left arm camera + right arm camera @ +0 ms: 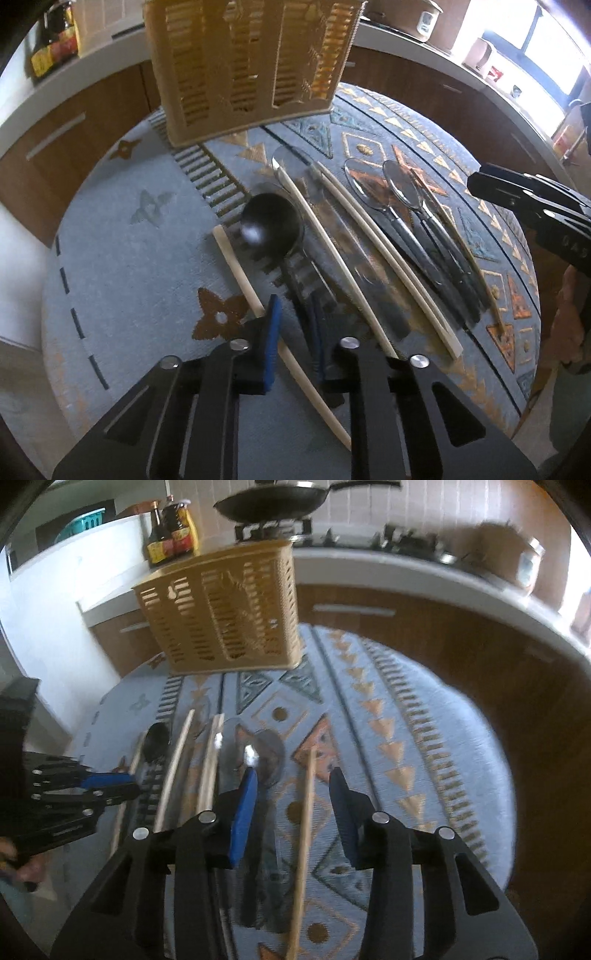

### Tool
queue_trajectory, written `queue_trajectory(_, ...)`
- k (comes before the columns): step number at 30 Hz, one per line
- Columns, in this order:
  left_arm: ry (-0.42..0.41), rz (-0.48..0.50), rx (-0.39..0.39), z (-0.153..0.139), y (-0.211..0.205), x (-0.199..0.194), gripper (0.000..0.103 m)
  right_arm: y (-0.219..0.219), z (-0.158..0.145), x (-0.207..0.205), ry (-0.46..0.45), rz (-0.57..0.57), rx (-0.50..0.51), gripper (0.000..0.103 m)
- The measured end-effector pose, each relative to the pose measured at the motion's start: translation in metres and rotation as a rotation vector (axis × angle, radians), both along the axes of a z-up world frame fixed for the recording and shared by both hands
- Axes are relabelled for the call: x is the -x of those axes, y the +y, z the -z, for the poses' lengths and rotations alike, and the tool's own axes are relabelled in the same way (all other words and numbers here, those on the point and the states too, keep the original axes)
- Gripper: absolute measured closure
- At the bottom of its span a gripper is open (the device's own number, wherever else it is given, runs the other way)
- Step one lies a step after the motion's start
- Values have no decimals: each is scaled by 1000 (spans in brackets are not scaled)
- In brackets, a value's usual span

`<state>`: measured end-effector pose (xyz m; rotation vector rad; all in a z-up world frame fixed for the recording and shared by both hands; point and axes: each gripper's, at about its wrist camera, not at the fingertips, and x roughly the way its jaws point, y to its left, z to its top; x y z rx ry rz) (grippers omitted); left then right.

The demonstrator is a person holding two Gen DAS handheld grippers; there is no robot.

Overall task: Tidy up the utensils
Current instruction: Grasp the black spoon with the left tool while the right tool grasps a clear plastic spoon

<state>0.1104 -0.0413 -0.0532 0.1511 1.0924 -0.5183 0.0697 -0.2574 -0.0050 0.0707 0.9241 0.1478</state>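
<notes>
A tan slotted utensil basket stands at the far side of the patterned round table; it also shows in the right wrist view. Utensils lie in a row: a black ladle, pale chopsticks, a clear spatula and metal spoons. My left gripper is open low over the ladle's handle, a chopstick beside its left finger. My right gripper is open, its fingers either side of a wooden chopstick, spoons just left.
A wooden cabinet with a white counter curves behind the table. Sauce bottles and a frying pan on a stove stand behind the basket. The right gripper shows at the right edge of the left wrist view.
</notes>
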Motion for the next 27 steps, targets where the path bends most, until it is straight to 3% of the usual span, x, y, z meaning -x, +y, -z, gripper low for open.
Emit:
queue_trajectory(5,19,-19,12,4,5,-9,92,-8,13,-22,130,-34,-127,78)
queue_trajectory(13,30,-43,23,3,5,-20,92,4,30,-45,238,-91,-142,80)
queue_trajectory(20,8,-53,16,4,4,-23,95,21,38,-43,275,-132,-100,80)
queue_trajectory(24,-9,-65,37,4,7,-21,97,34,40,-41,253,-151,-27,80)
queue_trajectory(27,-8,-83,77,4,13,-20,99,45,41,-42,241,-146,18,92)
